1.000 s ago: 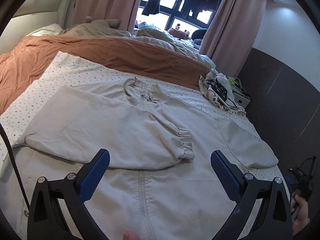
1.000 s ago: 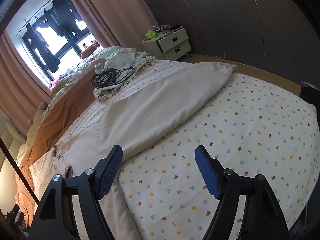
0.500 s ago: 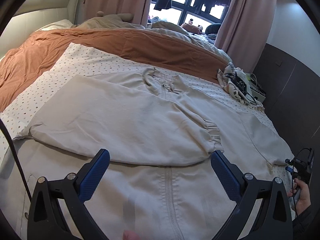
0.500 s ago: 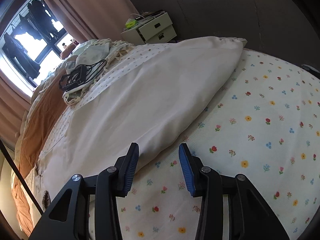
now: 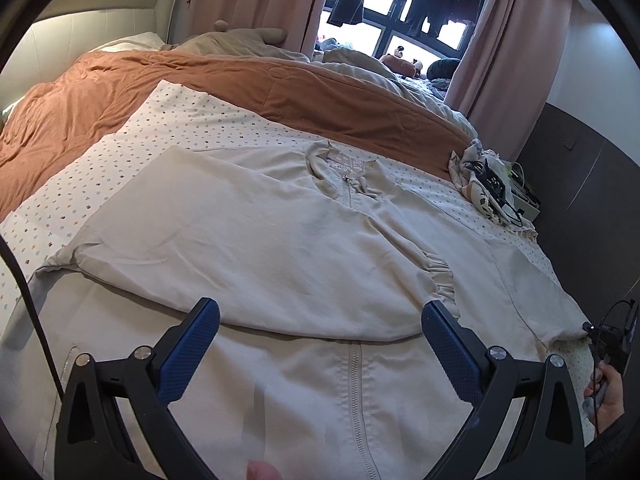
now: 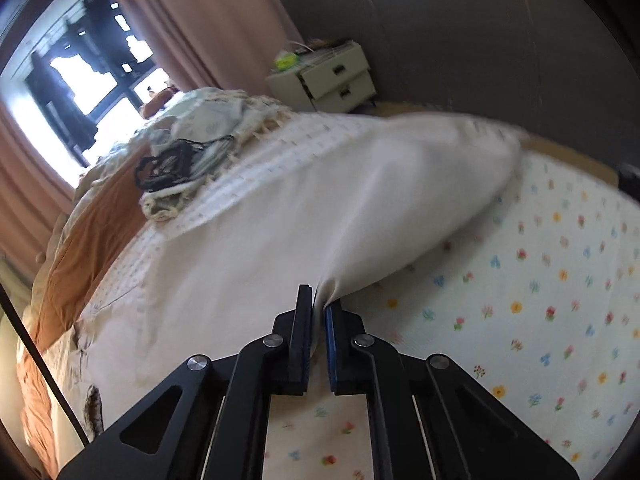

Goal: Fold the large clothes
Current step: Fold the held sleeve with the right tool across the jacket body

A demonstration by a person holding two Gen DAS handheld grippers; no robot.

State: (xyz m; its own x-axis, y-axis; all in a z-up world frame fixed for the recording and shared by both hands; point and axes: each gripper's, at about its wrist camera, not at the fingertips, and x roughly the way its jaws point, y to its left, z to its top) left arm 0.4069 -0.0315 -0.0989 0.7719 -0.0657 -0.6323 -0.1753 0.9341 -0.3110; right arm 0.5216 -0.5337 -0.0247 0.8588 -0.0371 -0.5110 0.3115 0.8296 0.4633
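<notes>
A large beige zip-up jacket (image 5: 280,240) lies spread on the bed, front up, its left sleeve folded across the chest with the elastic cuff (image 5: 440,276) near the zipper. My left gripper (image 5: 320,344) is open and empty, hovering over the jacket's lower front. My right gripper (image 6: 319,308) is shut on the edge of the jacket's right sleeve (image 6: 360,200), pinching the fabric just above the flowered sheet (image 6: 540,300). The right gripper also shows at the far right of the left wrist view (image 5: 608,332).
An orange duvet (image 5: 200,80) lies across the far half of the bed. A bundle of cloth with black cables (image 6: 180,160) sits at the bed's edge. A white nightstand (image 6: 332,76) stands by the dark wall. Curtains and a window lie beyond.
My right gripper closed from wide open onto the sleeve edge and the fabric now lifts into a pinch. My left gripper's view shifted slightly over the jacket and stayed open.
</notes>
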